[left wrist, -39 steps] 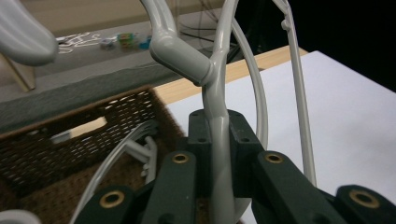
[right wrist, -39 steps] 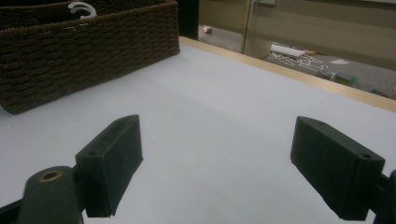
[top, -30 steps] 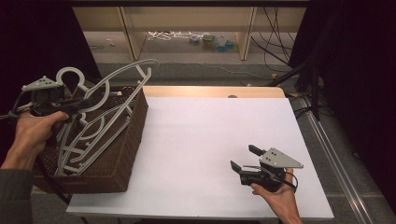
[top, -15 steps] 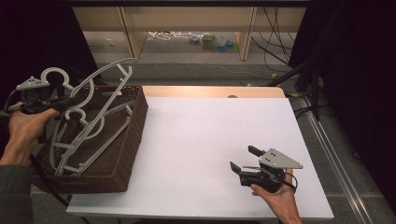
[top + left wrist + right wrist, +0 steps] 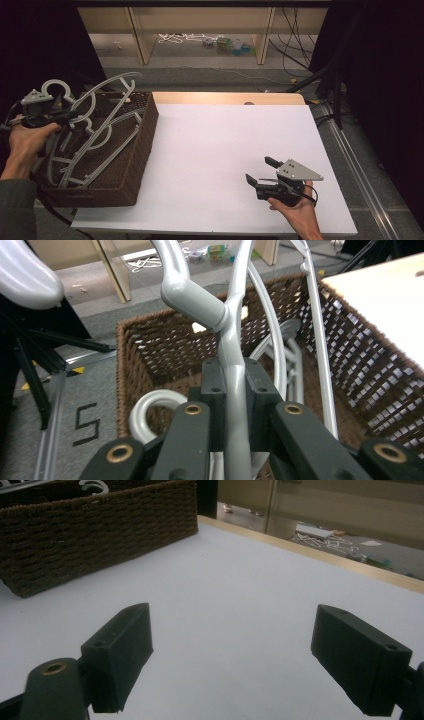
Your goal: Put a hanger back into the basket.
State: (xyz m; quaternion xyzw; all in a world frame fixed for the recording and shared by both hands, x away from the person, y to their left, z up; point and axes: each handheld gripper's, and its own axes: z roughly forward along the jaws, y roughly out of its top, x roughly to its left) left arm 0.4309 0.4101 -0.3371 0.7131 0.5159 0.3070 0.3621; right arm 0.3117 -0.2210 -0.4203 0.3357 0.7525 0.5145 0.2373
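A grey plastic hanger (image 5: 107, 117) leans tilted across the brown wicker basket (image 5: 142, 145) at the table's left end, its lower part inside the basket. My left gripper (image 5: 67, 116) is shut on the hanger's neck just below the hook. In the left gripper view the jaws (image 5: 234, 375) clamp the grey stem (image 5: 200, 305) above the basket's inside (image 5: 150, 345). More grey hangers lie in the basket. My right gripper (image 5: 261, 170) rests open on the white table (image 5: 215, 135) at the front right. Nothing is between its pads (image 5: 122, 650), which face the basket (image 5: 100, 525).
A wooden strip (image 5: 225, 97) edges the table's far side. Beyond it stand a low shelf (image 5: 200, 20) and floor clutter with cables (image 5: 175, 37). A dark stand and cables (image 5: 335, 75) rise at the right. Grey floor with a painted mark (image 5: 87, 422) lies left of the basket.
My left hand has carried the hanger leftward and down, so it sits lower over the basket. The right gripper has stayed where it was.
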